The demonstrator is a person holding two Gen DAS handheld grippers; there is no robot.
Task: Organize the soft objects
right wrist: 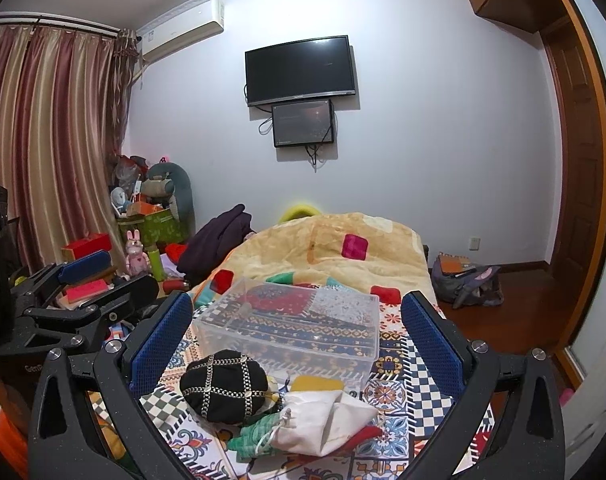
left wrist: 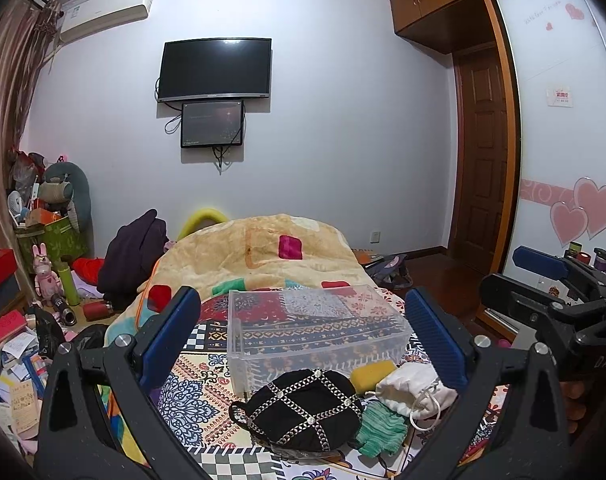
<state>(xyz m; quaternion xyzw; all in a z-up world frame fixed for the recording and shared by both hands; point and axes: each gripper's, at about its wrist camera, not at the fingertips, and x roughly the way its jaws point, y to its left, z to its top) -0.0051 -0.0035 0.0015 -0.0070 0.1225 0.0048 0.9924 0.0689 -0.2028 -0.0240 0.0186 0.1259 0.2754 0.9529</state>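
Both grippers, left gripper (left wrist: 303, 340) and right gripper (right wrist: 297, 344), hold jaws wide and empty above the black pouch (left wrist: 303, 412), white drawstring bag (right wrist: 323, 420) and clear bin (left wrist: 315, 328) on the bed (right wrist: 403, 384).

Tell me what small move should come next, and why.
Probably lower the open right gripper onto the white drawstring cloth pouch: it lies nearest on top of the pile, and the clear plastic bin behind it has nothing in it.

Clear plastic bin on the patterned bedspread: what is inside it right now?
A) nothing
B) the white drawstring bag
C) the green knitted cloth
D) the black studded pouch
A: the clear plastic bin shows only bedspread pattern through its walls; the black studded pouch, white drawstring bag and green knitted cloth lie in front of it.
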